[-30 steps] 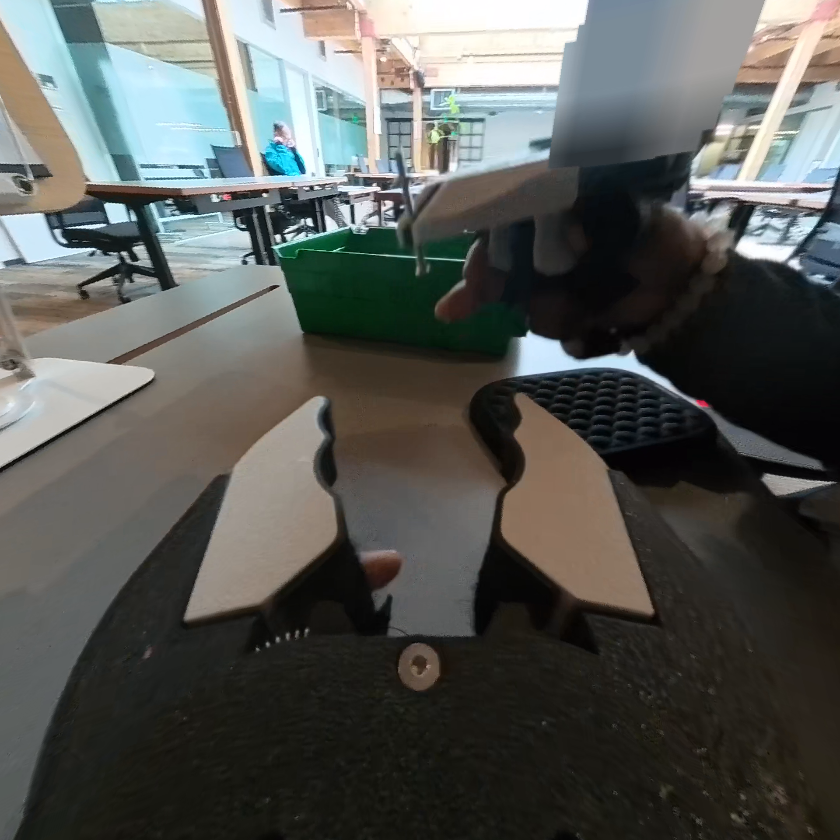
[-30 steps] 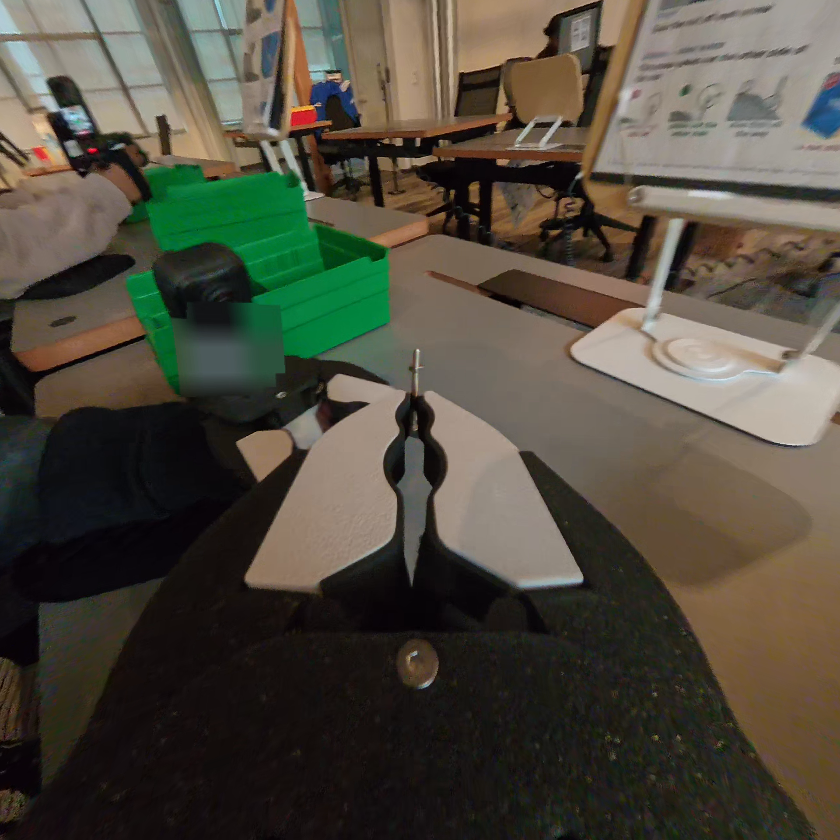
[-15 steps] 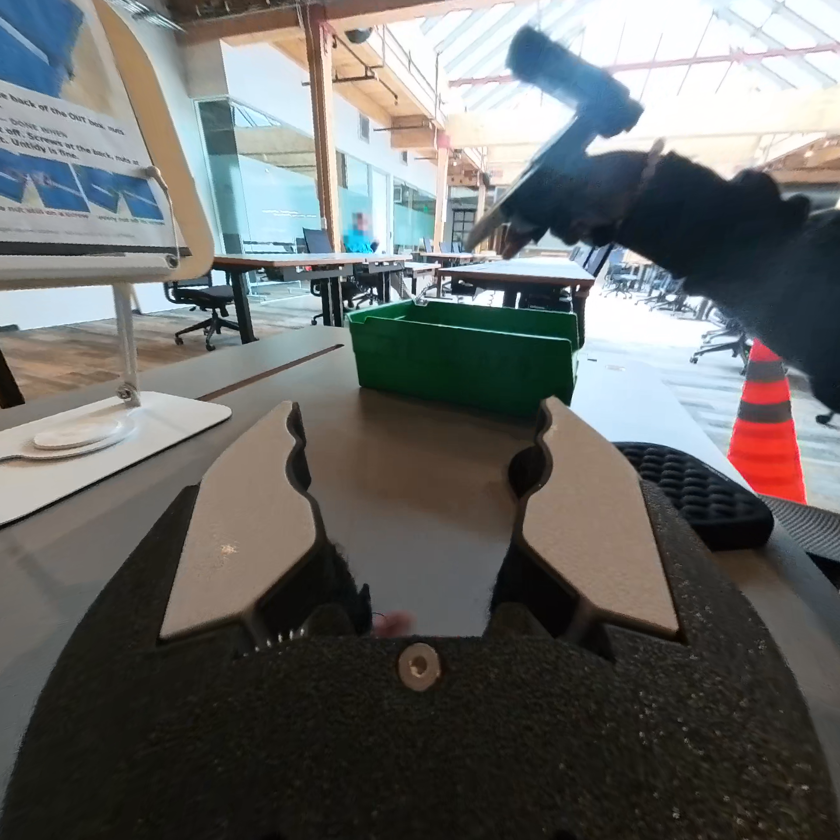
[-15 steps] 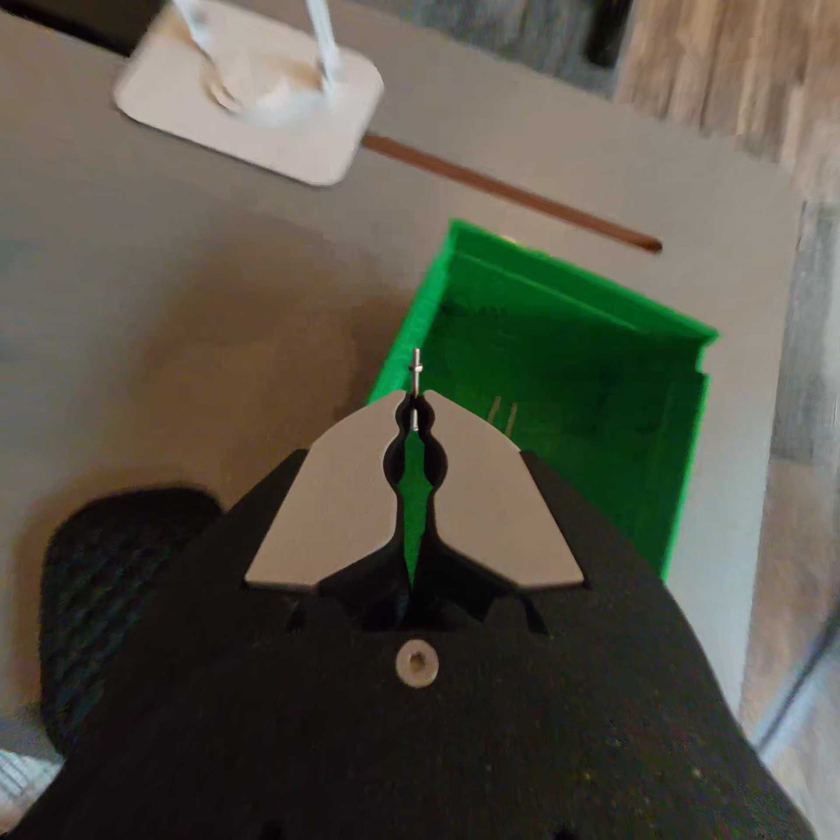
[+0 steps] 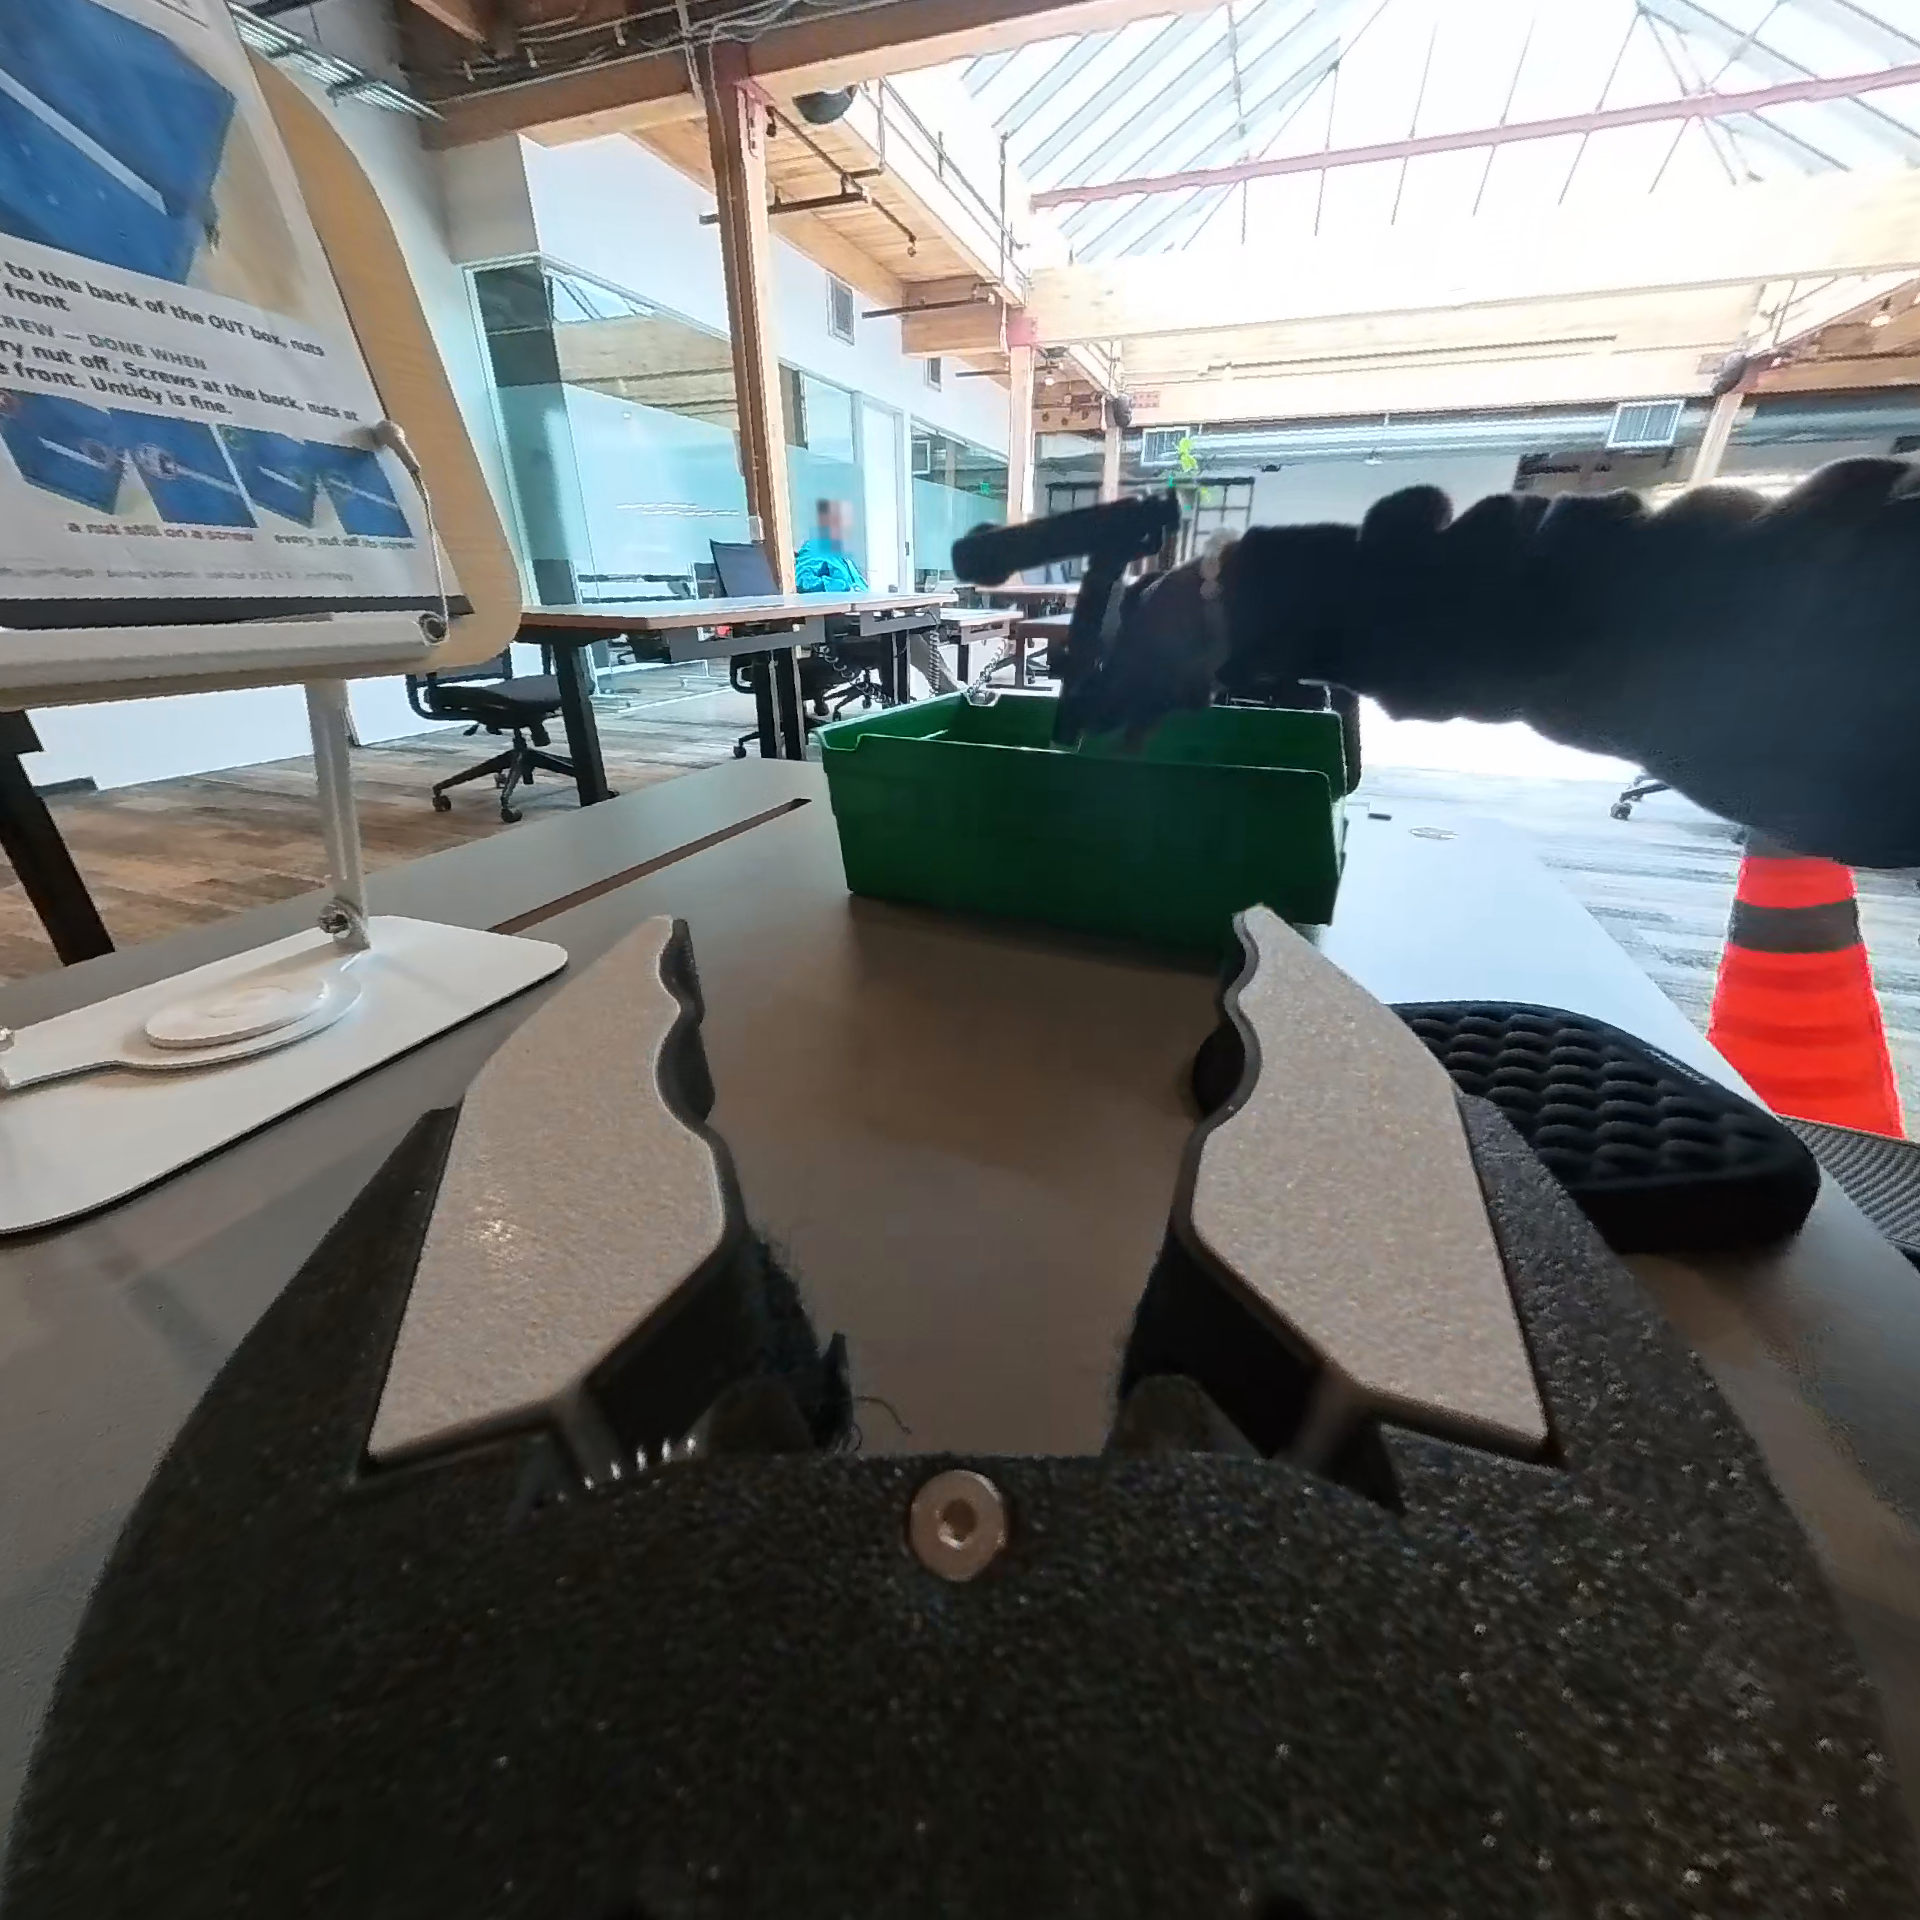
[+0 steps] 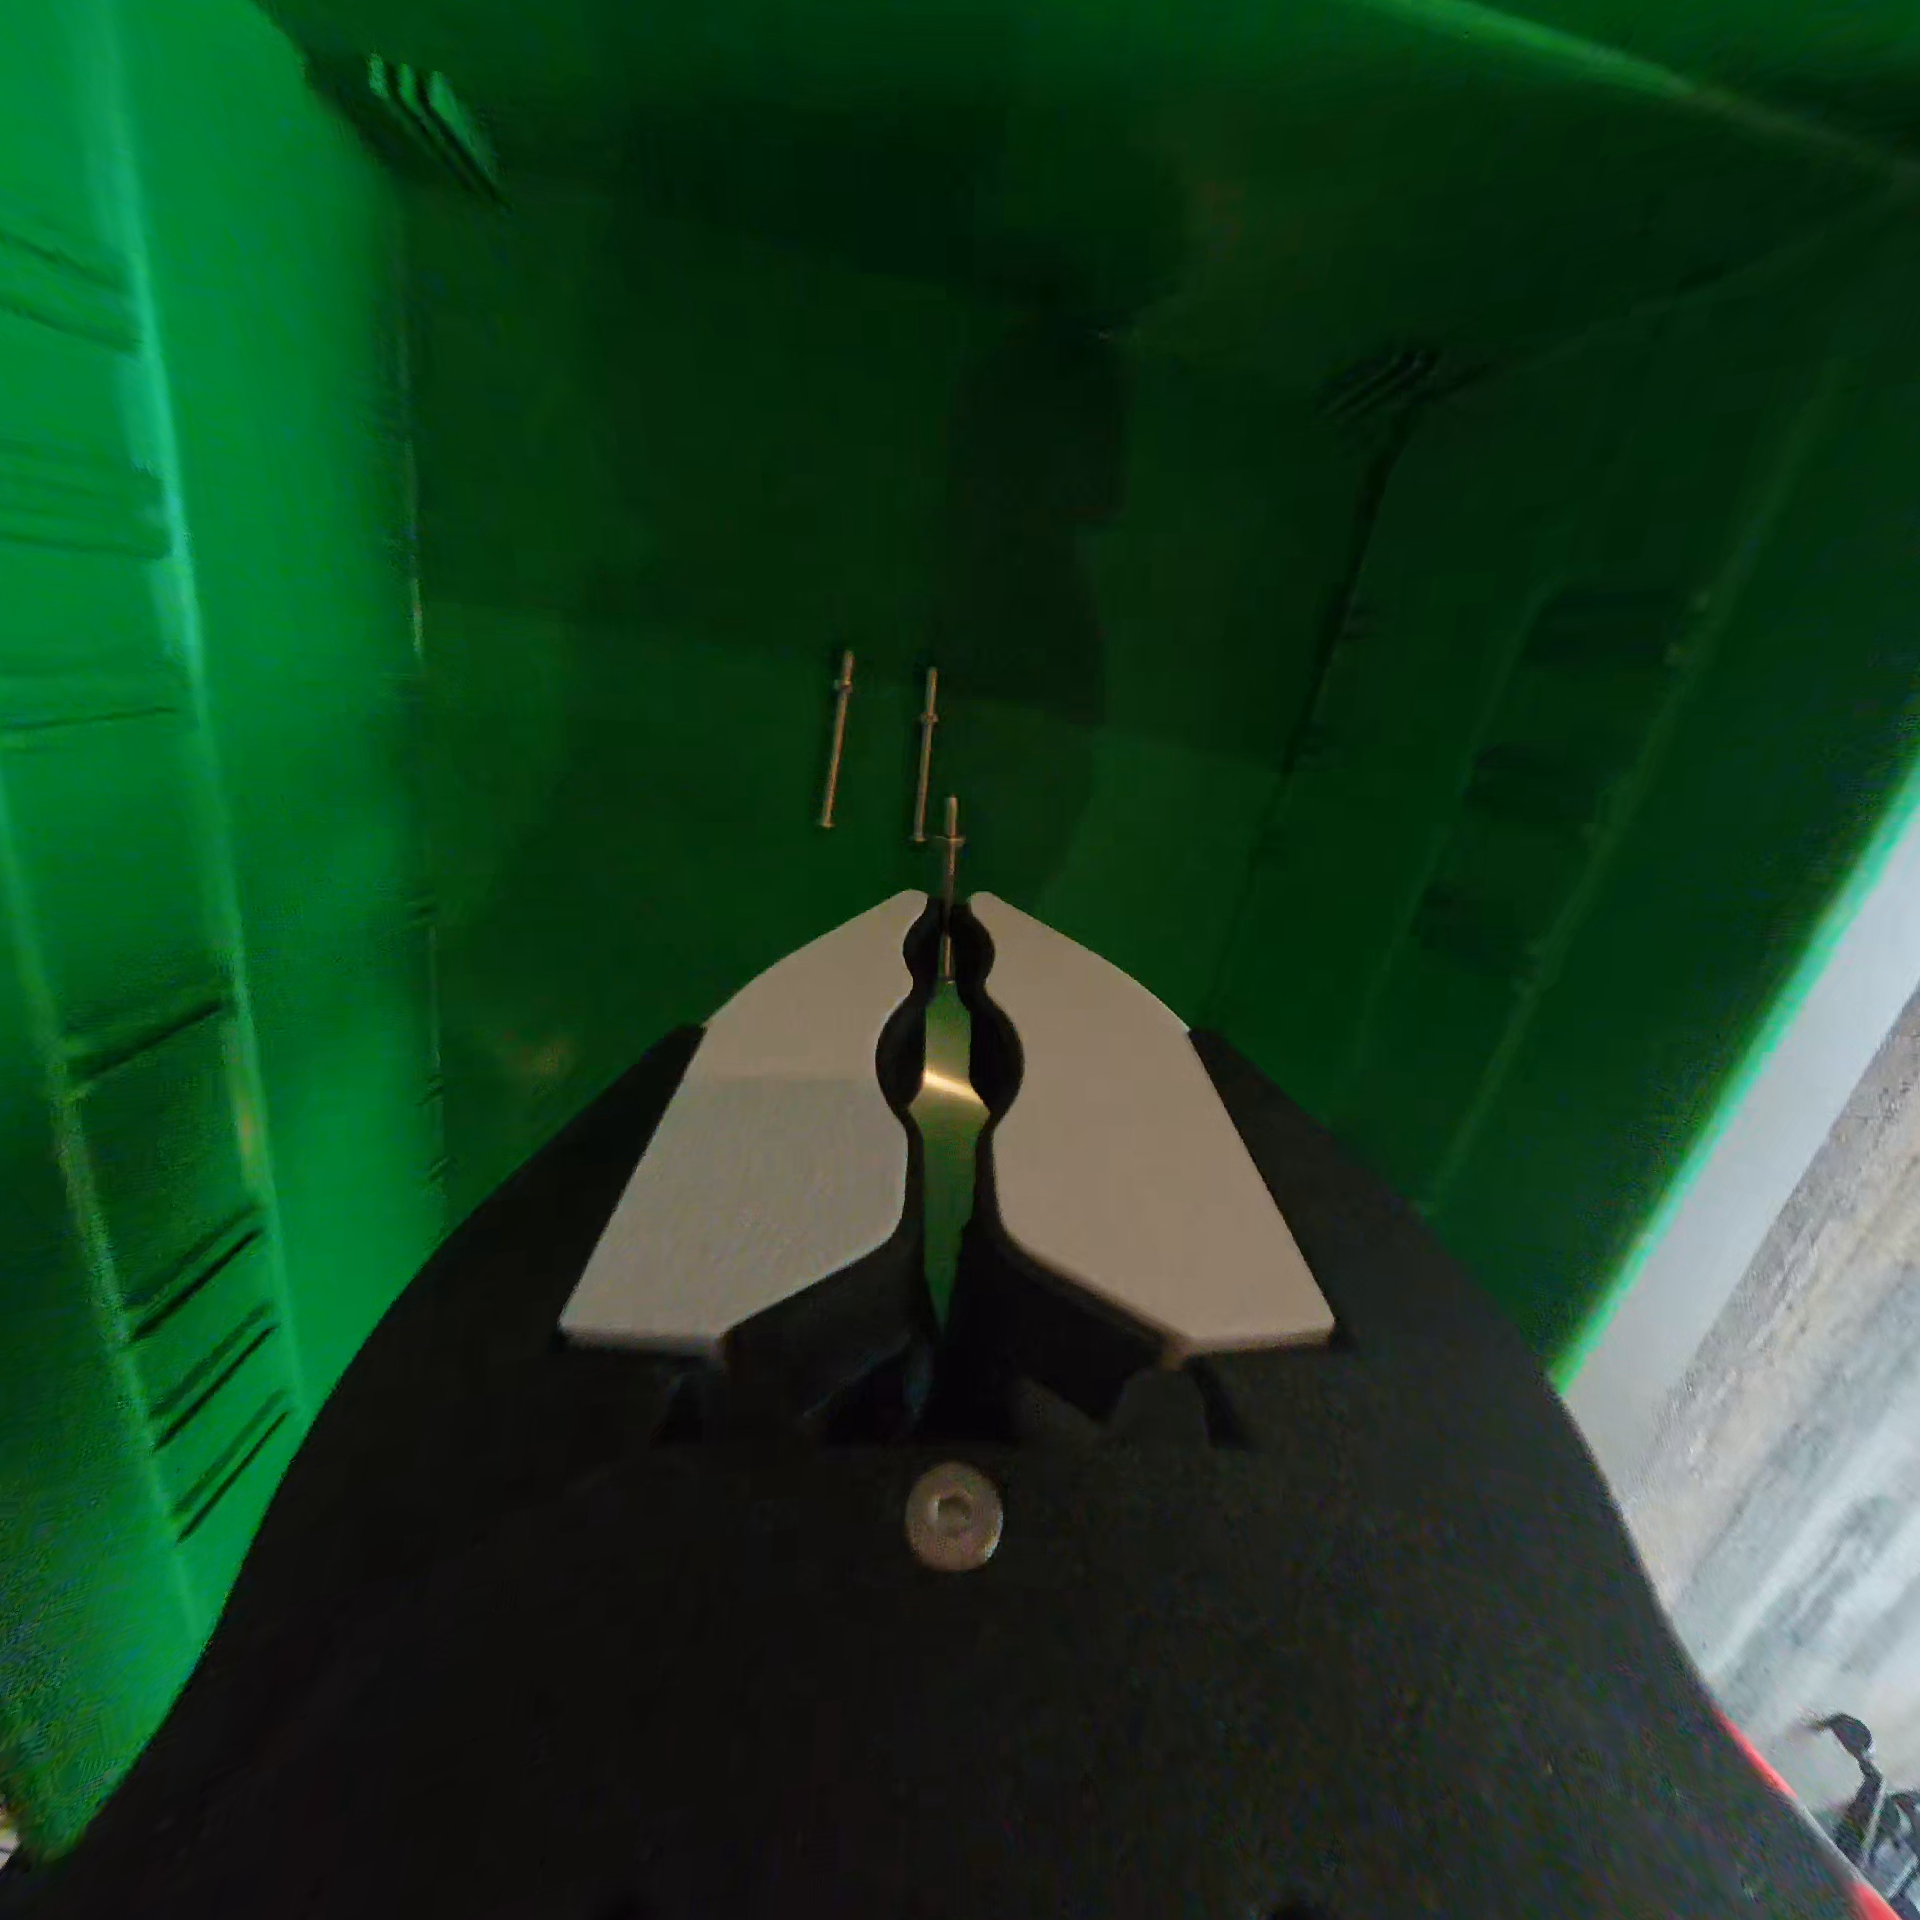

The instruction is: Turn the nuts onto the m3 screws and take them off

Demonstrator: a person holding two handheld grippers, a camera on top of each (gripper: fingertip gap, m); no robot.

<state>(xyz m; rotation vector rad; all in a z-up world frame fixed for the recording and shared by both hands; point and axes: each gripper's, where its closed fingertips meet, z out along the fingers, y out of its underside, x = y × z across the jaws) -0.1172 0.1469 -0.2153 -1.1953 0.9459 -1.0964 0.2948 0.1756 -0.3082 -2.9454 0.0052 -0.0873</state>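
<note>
Thin silver screw (image 6: 949, 852) with nut threaded on, pointing into green bin (image 6: 260, 623), two nutted screws (image 6: 878, 743) lying on its floor

A grey-brown table (image 5: 935, 1091) is carrying a green bin (image 5: 1081, 842) far off, a white stand base (image 5: 208, 1060) left, a black pad (image 5: 1600, 1112) right.
</note>
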